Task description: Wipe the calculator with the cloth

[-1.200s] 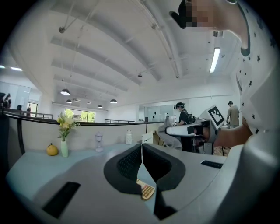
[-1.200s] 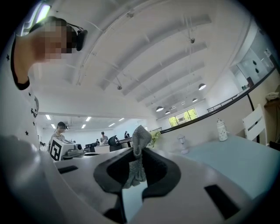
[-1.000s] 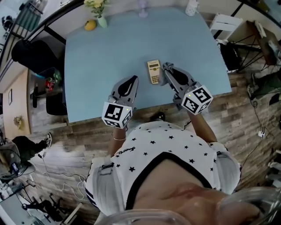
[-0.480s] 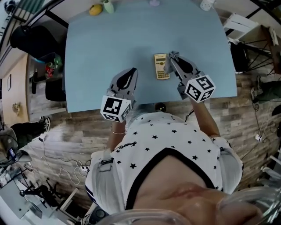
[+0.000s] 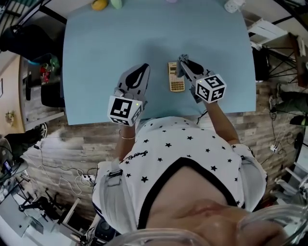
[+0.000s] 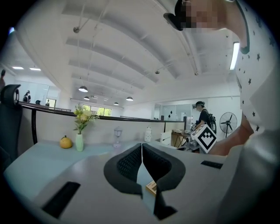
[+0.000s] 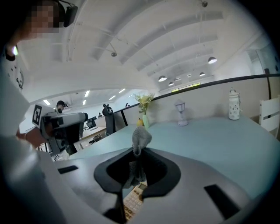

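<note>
Shows the calculator (image 5: pixel 176 77) flat on the bench (image 5: pixel 96 43), keys up, near the front edge. Places it just left of the right hand-held gripper (image 5: pixel 182 61), and low between those jaws in the right gripper view. Finds that hand-held gripper clenched on the cloth (image 7: pixel 141 139), a grey tuft poking above the tips. Sets the left hand-held gripper (image 5: pixel 143 69) near the calculator's other side, apart from it, jaws pressed together with nothing between.

Your right gripper (image 7: pixel 137 151) masks most of the calculator (image 7: pixel 132 202) (only keys show); head view's top edge crops the yellow fruit (image 5: pixel 99 4).
</note>
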A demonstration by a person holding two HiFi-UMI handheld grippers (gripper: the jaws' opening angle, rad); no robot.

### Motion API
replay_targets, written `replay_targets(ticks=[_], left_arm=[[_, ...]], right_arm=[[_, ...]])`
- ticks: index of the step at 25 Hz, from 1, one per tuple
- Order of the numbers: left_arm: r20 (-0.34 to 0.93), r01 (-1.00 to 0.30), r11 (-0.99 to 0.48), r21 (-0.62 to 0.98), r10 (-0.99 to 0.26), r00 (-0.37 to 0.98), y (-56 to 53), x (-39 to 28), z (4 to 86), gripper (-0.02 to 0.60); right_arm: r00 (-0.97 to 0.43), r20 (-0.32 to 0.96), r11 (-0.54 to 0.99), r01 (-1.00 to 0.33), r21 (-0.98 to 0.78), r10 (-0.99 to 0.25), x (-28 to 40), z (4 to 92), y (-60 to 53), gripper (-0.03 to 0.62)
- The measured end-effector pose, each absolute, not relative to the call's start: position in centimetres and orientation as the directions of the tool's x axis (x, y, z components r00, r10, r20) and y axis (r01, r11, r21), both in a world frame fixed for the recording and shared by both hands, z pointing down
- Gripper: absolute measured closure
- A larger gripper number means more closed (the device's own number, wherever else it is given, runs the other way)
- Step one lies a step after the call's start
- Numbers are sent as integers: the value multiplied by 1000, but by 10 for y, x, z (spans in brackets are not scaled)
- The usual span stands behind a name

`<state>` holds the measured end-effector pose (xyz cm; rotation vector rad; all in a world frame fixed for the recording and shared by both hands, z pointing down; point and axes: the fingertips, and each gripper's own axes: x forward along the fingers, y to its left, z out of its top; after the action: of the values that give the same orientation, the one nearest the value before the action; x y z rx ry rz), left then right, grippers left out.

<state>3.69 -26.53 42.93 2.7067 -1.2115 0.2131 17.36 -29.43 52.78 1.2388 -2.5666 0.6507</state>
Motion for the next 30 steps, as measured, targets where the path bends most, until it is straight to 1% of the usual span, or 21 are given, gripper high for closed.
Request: replay_targets(ticks=[7,17,30], left_arm=[[221,-788,-603,128,-757,615,-274,20,444,551],[236,-817,-563,127,-782,576,-274,1,447,551],[230,-813,-567,129,-781,581,-285,0,446,551]], right_arm=[[-642,501,610,-750,-254,-581,147,578,-304,546],[-602,615,644,-741,-192,-509,127,628,-304,546],[-570,633,601,-774,-199,-524,144,636,-312,546]])
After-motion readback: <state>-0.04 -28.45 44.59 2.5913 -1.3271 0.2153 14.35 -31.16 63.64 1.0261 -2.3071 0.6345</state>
